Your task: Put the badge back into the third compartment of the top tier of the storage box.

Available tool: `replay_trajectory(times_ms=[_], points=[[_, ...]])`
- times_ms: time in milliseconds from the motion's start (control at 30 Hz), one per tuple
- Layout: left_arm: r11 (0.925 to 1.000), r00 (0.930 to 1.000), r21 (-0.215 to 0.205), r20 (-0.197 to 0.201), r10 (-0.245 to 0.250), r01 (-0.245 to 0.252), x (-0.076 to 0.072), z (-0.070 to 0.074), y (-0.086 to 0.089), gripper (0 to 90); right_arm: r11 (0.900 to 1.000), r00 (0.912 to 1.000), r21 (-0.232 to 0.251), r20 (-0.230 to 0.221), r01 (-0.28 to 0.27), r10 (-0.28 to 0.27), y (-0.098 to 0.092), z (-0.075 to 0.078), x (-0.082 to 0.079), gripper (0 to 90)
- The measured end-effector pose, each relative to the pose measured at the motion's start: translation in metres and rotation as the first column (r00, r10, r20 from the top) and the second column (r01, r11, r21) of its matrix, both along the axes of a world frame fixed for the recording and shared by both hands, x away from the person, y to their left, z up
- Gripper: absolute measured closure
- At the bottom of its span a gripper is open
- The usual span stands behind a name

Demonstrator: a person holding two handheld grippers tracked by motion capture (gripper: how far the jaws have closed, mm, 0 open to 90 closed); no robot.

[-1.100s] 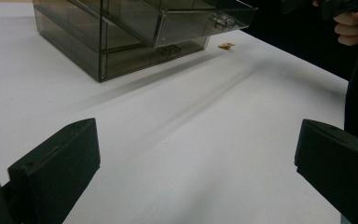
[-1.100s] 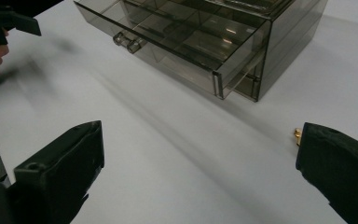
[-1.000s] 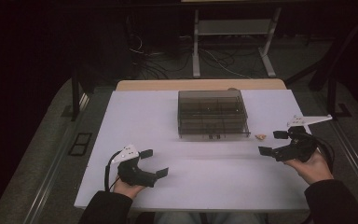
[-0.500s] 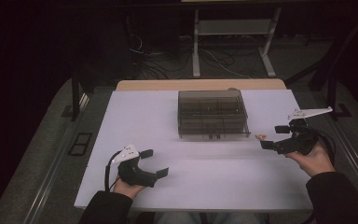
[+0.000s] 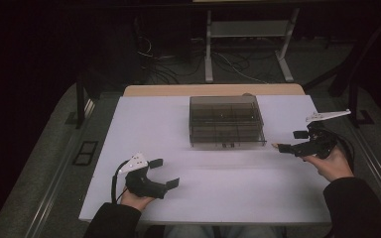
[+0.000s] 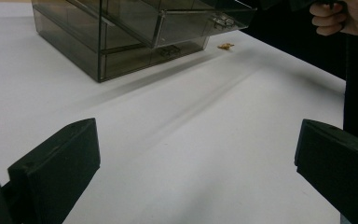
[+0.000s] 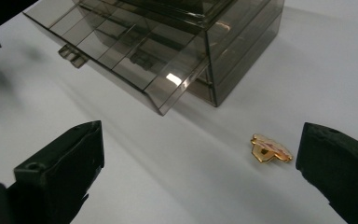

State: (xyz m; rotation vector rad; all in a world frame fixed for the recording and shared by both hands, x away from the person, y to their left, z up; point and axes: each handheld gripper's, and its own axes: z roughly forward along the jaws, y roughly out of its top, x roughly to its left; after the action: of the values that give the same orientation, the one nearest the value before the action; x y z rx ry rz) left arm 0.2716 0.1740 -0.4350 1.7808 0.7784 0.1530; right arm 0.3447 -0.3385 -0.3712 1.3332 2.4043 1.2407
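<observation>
The thing in play is a small gold pin (image 7: 271,149), lying flat on the white table (image 5: 149,129) just off the near right corner of the smoked plastic drawer box (image 5: 226,120). In the right gripper view it sits at about 2 o'clock from the midpoint of the right gripper (image 7: 200,175), closer to the right-hand jaw than the left, with bare table between it and both; its long axis runs roughly 10 to 4 o'clock across that view, so the jaws would straddle it lengthwise unless the hand turns. The right gripper is released, jaws spread wide, holding nothing. In the high view that gripper (image 5: 288,143) hovers at the box's 4 o'clock with the pin (image 5: 274,145) just at the tip of its near jaw. The left gripper (image 5: 164,173) rests near the table's front edge at the box's 7 o'clock, also spread and empty, well apart from the pin; the left gripper view shows the pin (image 6: 225,45) far off at 1 o'clock. The right hand is plainly nearer and I judge the pick-up falls to it. A drawer (image 7: 121,51) stands pulled out of the box toward the person, likely the pin's destination. The table is smooth and bare, so a thin pin may skid under a closing jaw. The room beyond is dark, with cables and a metal stand on the floor.
</observation>
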Motion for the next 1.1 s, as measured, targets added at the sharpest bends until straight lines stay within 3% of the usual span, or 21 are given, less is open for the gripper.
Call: replay_trajectory(times_ms=[433, 1100], points=[[1.0000, 1.0000, -0.002, 0.000, -0.001, 0.001, 0.000, 0.000, 0.000, 0.0, 0.999, 0.9996, 0.026, -0.015, 0.025, -0.025, -0.010, -0.012, 0.016, 0.2], [1.0000, 1.0000, -0.002, 0.004, 0.001, -0.001, 0.000, 0.000, 0.000, 0.0, 1.000, 0.9989, -0.005, -0.041, 0.023, -0.023, -0.011, -0.030, 0.034, 0.2]])
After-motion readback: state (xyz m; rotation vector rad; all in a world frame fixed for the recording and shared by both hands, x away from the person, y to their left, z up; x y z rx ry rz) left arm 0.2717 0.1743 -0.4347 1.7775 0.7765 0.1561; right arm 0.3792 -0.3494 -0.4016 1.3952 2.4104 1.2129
